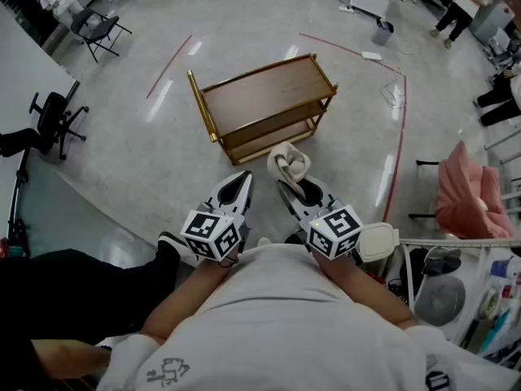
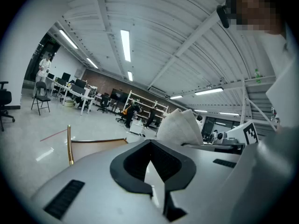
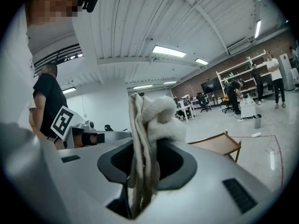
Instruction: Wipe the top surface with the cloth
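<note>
right claw (image 1: 285, 187): clamped on the cloth (image 1: 289, 164), bunched.
left claw (image 1: 243, 179): closed, empty.
risk: we judge the wad may wipe only a strip of the cart top (image 1: 264, 96).

A red curved floor line (image 1: 400, 129) crosses the pale floor. Just inside its bend lies a loop of white cable (image 1: 392, 92), and a small grey bin (image 1: 383, 31) stands a little beyond it. To the right of the line, pink fabric (image 1: 464, 198) drapes over a chair. Well to the line's left stands a black office chair (image 1: 53, 120), with a black folding chair (image 1: 98, 27) farther back.
</note>
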{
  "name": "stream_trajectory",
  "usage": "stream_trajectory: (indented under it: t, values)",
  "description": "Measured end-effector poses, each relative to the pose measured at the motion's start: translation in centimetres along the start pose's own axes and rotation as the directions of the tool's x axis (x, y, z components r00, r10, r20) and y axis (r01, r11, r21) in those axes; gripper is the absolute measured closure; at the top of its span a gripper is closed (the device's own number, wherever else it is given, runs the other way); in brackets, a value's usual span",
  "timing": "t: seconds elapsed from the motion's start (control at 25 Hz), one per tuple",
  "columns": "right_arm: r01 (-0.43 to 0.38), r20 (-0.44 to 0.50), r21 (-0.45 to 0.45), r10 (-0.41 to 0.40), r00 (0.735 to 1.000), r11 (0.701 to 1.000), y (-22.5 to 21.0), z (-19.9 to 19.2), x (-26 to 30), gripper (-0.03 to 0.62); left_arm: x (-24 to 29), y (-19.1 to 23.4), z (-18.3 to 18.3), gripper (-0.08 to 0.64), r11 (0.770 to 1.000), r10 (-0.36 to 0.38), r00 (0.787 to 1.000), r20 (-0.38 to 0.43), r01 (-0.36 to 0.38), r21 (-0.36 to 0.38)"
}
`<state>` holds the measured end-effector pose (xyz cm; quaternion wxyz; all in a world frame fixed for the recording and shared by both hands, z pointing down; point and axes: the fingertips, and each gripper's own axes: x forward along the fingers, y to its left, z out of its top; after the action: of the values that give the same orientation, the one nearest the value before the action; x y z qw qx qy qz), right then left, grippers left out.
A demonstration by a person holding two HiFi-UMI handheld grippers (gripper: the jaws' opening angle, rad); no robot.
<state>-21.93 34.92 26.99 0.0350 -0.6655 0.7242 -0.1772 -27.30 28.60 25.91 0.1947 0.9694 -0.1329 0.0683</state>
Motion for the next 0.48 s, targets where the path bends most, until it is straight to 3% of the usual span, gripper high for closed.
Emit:
stream_trajectory:
  t: [0.48]
  values:
    - [-0.033, 0.031, 0.040, 0.032, 0.999, 0.999, -6.8, 2.0, 0.1, 0.480, 6.5, -0.9, 1.1, 0.552, 1.000, 0.016, 1.000, 0.023, -0.016, 0.011]
